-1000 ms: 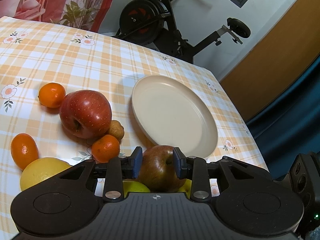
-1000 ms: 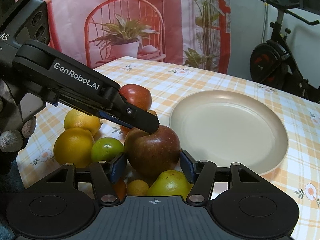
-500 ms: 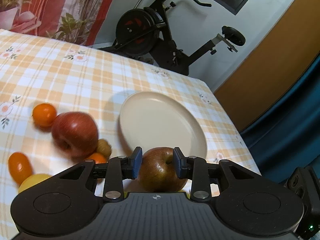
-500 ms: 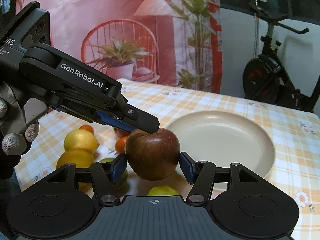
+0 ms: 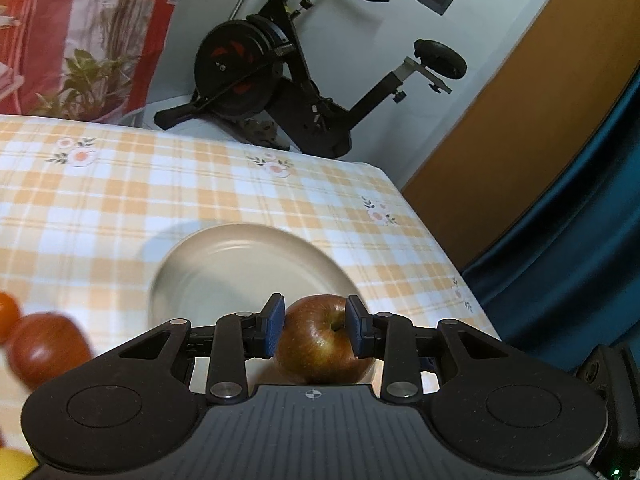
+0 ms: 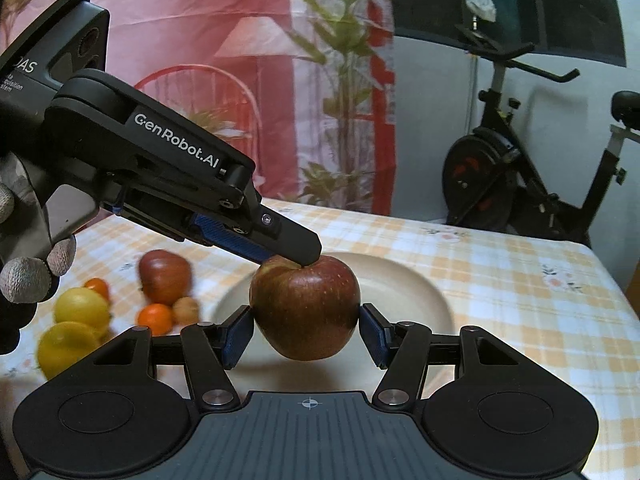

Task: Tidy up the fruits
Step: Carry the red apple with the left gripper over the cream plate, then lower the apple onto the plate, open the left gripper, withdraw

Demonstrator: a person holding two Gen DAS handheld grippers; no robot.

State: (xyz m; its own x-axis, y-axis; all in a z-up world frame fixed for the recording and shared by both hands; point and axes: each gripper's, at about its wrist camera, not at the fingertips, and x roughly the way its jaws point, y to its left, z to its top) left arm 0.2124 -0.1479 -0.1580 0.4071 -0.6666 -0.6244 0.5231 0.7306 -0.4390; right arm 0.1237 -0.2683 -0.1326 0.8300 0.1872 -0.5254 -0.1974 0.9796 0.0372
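One red-brown apple (image 5: 324,344) (image 6: 306,308) hangs in the air over the near rim of a beige plate (image 5: 224,272) (image 6: 408,292). Both grippers hold it. My left gripper (image 5: 315,312) is shut on it, blue pads pressing either side of the stem end. In the right wrist view the left gripper (image 6: 296,256) slants in from the upper left, held by a gloved hand (image 6: 24,280), with its tip on the apple's top. My right gripper (image 6: 306,332) clamps the apple's wide middle from both sides.
Left of the plate lie another red apple (image 6: 164,276) (image 5: 48,348), small oranges (image 6: 155,318), a brown fruit (image 6: 186,310) and two lemons (image 6: 82,308). The checked tablecloth ends at the right edge (image 5: 440,248). An exercise bike (image 5: 280,72) stands behind the table.
Both grippers lifted the apple off the fruit pile and carried it together toward the plate. The pile has slid to the left of both views, and the fruit beneath the apple is gone from view.
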